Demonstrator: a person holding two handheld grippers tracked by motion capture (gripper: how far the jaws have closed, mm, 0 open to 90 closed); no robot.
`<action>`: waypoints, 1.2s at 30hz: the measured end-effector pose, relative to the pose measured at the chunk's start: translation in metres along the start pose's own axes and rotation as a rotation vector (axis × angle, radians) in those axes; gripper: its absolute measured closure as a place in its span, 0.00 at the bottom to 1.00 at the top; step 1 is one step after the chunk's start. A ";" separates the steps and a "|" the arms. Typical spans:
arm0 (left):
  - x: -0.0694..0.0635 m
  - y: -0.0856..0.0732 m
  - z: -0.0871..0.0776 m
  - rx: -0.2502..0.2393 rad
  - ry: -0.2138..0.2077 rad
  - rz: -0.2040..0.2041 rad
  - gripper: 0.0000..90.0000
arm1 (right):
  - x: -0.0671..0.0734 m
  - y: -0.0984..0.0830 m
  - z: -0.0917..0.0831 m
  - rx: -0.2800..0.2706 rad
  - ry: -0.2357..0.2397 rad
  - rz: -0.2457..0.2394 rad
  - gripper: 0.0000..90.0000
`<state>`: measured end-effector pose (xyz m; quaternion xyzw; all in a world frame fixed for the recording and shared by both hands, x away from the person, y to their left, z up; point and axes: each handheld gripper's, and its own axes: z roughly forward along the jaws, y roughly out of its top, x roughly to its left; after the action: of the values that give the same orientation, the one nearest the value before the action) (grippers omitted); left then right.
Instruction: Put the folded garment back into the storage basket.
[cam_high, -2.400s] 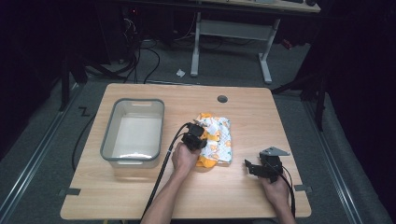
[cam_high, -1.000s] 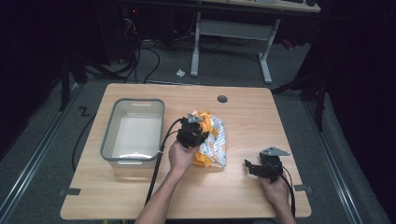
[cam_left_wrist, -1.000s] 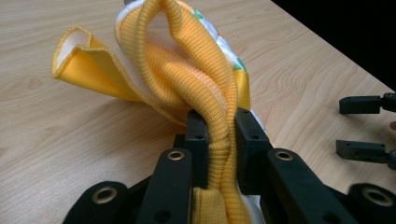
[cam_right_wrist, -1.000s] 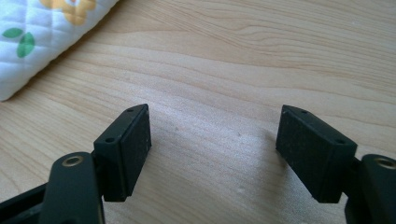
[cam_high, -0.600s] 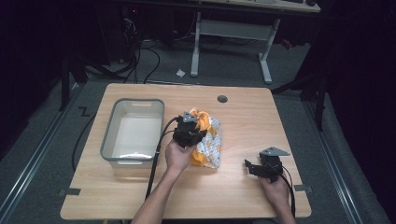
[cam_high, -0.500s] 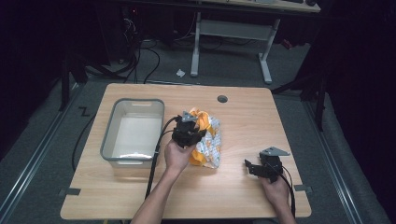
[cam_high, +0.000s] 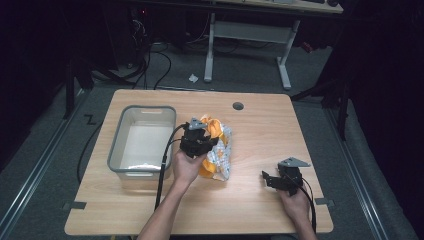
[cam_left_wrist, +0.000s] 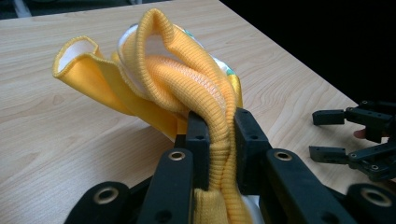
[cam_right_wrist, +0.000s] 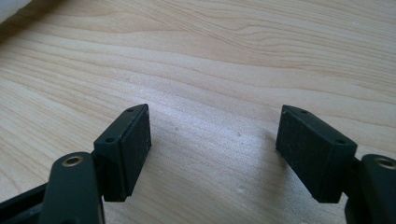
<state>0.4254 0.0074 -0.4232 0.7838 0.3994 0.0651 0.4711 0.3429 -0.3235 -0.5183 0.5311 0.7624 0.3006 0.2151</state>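
The left gripper (cam_high: 200, 141) hides part of the garment (cam_high: 219, 150); its print is too small to read.

I can read no text, label, brand or number anywhere from my station. The garment (cam_high: 219, 150) carries a small printed pattern on its white parts, but it is too small and blurred for me to make out letters, and the worktop (cam_high: 260, 130) bears no markings.

Left gripper (cam_high: 200, 141) on yellow garment (cam_high: 218, 152)
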 end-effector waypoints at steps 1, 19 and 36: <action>0.000 0.001 -0.003 -0.005 -0.002 -0.001 0.88 | 0.000 0.000 0.000 0.001 0.001 0.000 0.30; 0.009 0.010 -0.033 -0.061 -0.015 -0.022 0.88 | 0.000 0.000 0.000 0.000 0.001 0.000 0.30; 0.022 0.018 -0.064 -0.106 -0.005 -0.048 0.88 | 0.000 0.000 0.000 -0.001 0.000 0.001 0.30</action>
<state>0.4199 0.0618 -0.3801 0.7480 0.4129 0.0728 0.5145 0.3429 -0.3235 -0.5184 0.5311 0.7621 0.3012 0.2154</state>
